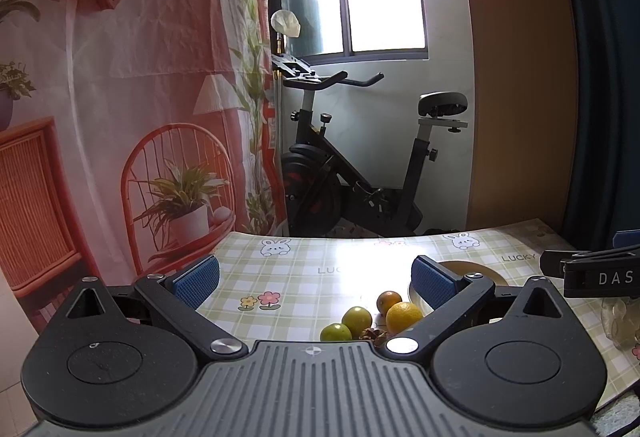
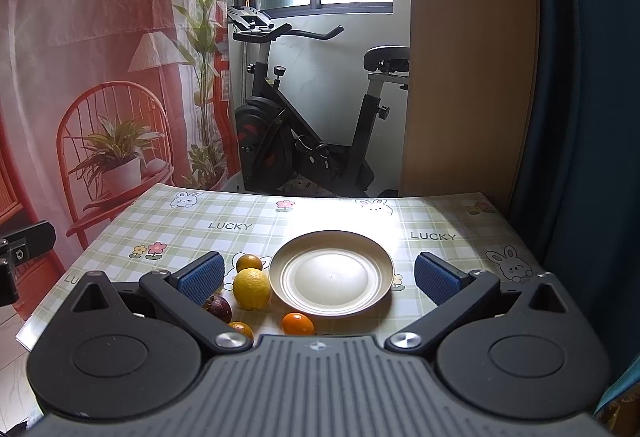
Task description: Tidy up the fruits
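Partly, the fruit was hidden: in the right wrist view the left finger of the right gripper (image 2: 318, 275) covered much of a dark purple fruit (image 2: 219, 307), and the gripper body cut off a small orange (image 2: 242, 329) down to a sliver. In the left wrist view the left gripper (image 1: 316, 275) hid most of the plate (image 1: 474, 271), and a brown, wrinkled thing (image 1: 372, 334) beside the fruit was too small to identify. A clear object (image 1: 618, 317) at that view's right edge was cut off and hard to make out. Both grippers stood released, jaws spread wide with nothing between them, above the near edge of the table (image 2: 192, 233). The plate (image 2: 331, 279) lay bare near the table's middle, with open cloth behind it to the far edge and to its right. All the fruit sat along the plate's left and near-left rim. Counted from the right wrist: one lemon (image 2: 252, 289) just left of the rim, three oranges — one (image 2: 249, 263) behind the lemon, one (image 2: 298, 323) near the plate's front-left rim, and the hidden one — plus the purple fruit. The left wrist added two green fruits (image 1: 357, 320) (image 1: 335, 333), touching, toward the near-left of the lemon (image 1: 403, 316).
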A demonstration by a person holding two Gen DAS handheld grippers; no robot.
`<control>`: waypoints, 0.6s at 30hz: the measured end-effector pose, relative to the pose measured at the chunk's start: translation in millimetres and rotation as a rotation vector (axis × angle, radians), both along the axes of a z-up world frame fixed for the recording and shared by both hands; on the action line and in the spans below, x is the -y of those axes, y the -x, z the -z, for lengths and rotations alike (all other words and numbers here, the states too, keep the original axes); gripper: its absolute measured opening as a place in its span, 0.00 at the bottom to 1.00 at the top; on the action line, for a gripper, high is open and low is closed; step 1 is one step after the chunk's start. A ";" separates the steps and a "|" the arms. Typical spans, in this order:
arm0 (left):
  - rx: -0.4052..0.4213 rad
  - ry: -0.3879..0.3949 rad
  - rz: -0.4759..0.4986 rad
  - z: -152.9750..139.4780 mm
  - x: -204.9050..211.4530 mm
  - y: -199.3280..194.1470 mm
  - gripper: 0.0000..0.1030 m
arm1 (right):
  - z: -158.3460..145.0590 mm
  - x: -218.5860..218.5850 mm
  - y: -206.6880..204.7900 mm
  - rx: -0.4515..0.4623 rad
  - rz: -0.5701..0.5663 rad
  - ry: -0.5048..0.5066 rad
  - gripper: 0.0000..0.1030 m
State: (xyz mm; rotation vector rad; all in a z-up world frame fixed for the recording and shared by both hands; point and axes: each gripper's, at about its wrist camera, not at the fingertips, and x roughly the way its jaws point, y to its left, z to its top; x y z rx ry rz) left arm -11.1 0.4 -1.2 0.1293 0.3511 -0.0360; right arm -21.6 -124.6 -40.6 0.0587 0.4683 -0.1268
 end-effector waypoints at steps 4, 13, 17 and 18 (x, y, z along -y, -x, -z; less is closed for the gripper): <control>0.001 0.000 -0.001 0.1 0.2 -0.1 1.00 | 1.2 0.9 -0.3 0.000 -0.001 -0.001 1.00; 0.001 0.002 0.000 0.0 -0.1 0.2 1.00 | 1.3 1.2 0.2 0.004 0.000 0.005 1.00; 0.002 0.003 -0.001 -0.1 0.1 0.3 1.00 | 1.6 2.0 0.4 0.004 0.001 0.004 1.00; 0.002 0.003 -0.001 -0.1 0.1 0.3 1.00 | 1.6 2.1 0.4 0.004 0.001 0.004 1.00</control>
